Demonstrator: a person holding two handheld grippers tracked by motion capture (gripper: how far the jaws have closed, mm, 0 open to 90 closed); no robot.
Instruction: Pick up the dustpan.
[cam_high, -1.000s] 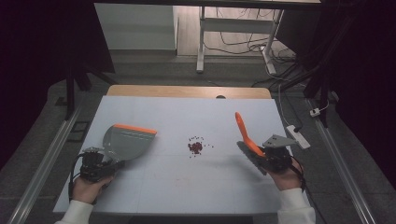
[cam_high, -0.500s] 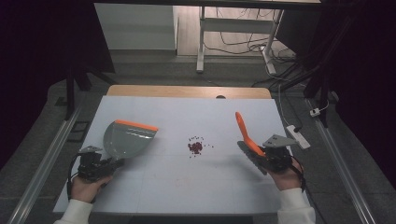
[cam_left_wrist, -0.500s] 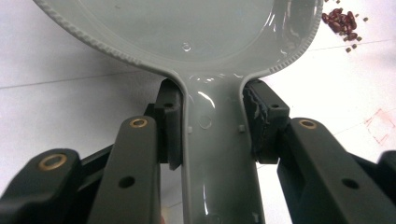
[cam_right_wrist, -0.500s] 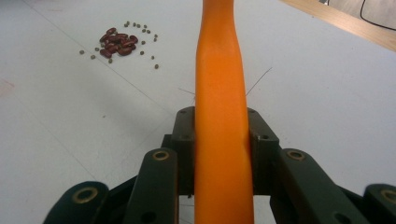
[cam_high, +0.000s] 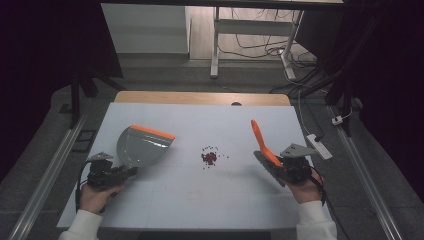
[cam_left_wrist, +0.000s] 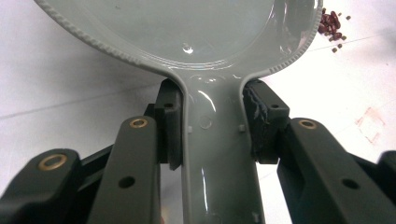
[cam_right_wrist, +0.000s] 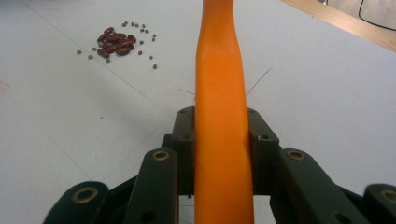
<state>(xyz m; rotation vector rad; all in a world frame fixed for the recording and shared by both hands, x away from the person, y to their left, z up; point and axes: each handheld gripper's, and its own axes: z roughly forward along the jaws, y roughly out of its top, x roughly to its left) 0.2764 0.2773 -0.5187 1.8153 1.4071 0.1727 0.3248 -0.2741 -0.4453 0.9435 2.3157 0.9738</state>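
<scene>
Dustpan (cam_high: 142, 146) first, at the left of the high view: I see a grey pan with an orange front lip, lying on the white table (cam_high: 165, 205) with its mouth toward the upper right of the frame. My left gripper (cam_high: 107, 174) sits at the lower left, held by a hand (cam_high: 95, 196) coming in from the bottom edge. In the left gripper view its two black jaws are clamped on the dustpan's grey handle (cam_left_wrist: 218, 154), one pad on each side, with the round pan spreading across the top of the frame.

At the middle of the high view I find a small heap of dark red beans (cam_high: 209, 157) with a few tiny specks scattered around it, well apart from both tools. The same heap (cam_left_wrist: 330, 23) peeks past the pan's rim at the upper right of the left gripper view, and sits at the upper left of the right gripper view (cam_right_wrist: 116, 43).

At the right of the high view, my right gripper (cam_high: 292, 167) grasps an orange brush handle (cam_high: 261, 140) that slants toward the upper left. In the right gripper view the jaws are clenched on that orange handle (cam_right_wrist: 222, 126), which runs straight up the middle of the frame. I cannot see its bristles clearly.
</scene>
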